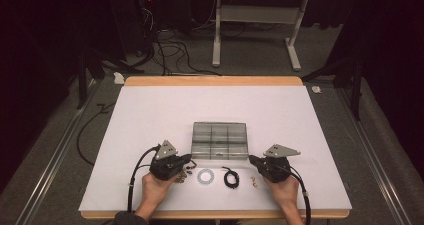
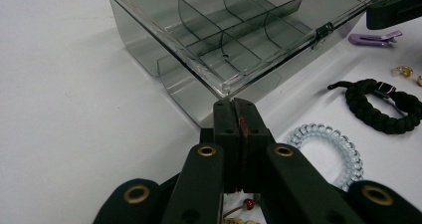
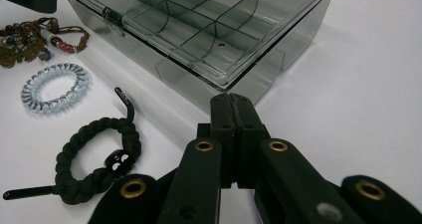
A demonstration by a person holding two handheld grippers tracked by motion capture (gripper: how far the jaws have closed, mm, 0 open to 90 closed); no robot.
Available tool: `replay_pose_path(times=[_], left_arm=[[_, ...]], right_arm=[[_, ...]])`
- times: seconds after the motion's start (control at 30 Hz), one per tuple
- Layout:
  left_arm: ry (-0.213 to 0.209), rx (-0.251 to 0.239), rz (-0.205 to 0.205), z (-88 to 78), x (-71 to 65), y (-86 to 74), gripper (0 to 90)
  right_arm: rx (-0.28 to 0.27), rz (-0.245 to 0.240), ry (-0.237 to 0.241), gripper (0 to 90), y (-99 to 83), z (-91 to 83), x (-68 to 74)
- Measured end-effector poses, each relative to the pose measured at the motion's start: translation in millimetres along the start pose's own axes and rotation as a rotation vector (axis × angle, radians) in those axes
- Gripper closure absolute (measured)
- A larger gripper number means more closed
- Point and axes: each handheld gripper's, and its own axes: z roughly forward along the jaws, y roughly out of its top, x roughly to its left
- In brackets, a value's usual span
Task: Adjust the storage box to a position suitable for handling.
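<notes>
both jaws pairs closed, empty; one clear box, two bracelets, one coil tie.

This looks like a lab or recording studio set up for handling trials, not a home. A wooden-edged table covered by a plain white sheet stands on grey carpet, ringed by black curtains that darken the whole surround. Beyond the table's far edge, loose black cables snake across the floor towards dim equipment showing a small red light. A white metal stand with splayed feet stands behind, near the far right corner. Metal rails run along the floor beside the table's left and right edges.
</notes>
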Motion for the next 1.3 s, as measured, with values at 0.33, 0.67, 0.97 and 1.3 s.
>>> replay_pose_path(times=[0.33,0.67,0.97,1.3], left_arm=[[0.012,-0.001,-0.009,2.3,-0.7,0.1,89.0],[0.016,-0.006,-0.009,2.8,-1.7,1.2,89.0],[0.017,-0.007,-0.013,2.9,-2.2,1.3,88.8],[0.013,-0.012,-0.014,2.9,-3.0,2.2,88.7]], right_arm=[[-0.007,0.008,0.008,90.0,-0.1,-0.6,1.2],[-0.019,0.011,0.013,90.0,0.7,-0.4,2.0],[-0.025,0.018,0.009,90.0,1.1,-0.5,2.7],[-0.039,0.016,0.004,90.0,1.8,-1.3,3.0]])
